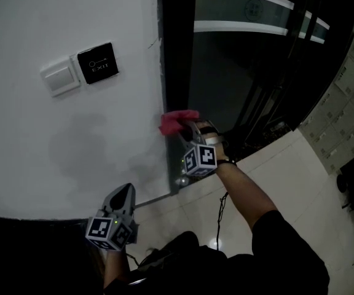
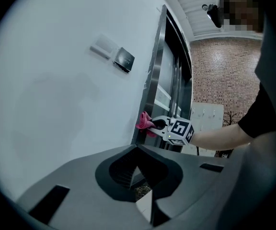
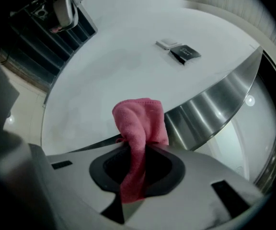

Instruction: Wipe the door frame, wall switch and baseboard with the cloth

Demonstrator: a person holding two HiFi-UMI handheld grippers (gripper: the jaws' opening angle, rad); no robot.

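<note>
Pressing against the edge of the dark door frame: pink cloth, bunched, clamped in the right claw. Jaws closed tight on a fold, loose end hanging down between them. Contact just where the frame meets the white wall.

Surroundings:
- White wall switch, up and left of the cloth, well apart from it.
- Black plate just beside the switch, on its right.
- Dark glass door with pale bands, beyond the frame.
- Pale tiled floor below.
- Grey lockers at far right.
- Brick wall past the door, seen in the left gripper view.

Pose:
- Right forearm bare, stretched forward from a dark short sleeve.
- Marker cube turned up toward the head camera.
- Thin cable hanging under the wrist.
- Left claw held low and close to the body, tip toward the wall but apart from it, jaws together, gripping nothing.

Writing: "EXIT" in white under a key symbol on the black plate. Black-and-white square patterns on the cubes, no readable words.
</note>
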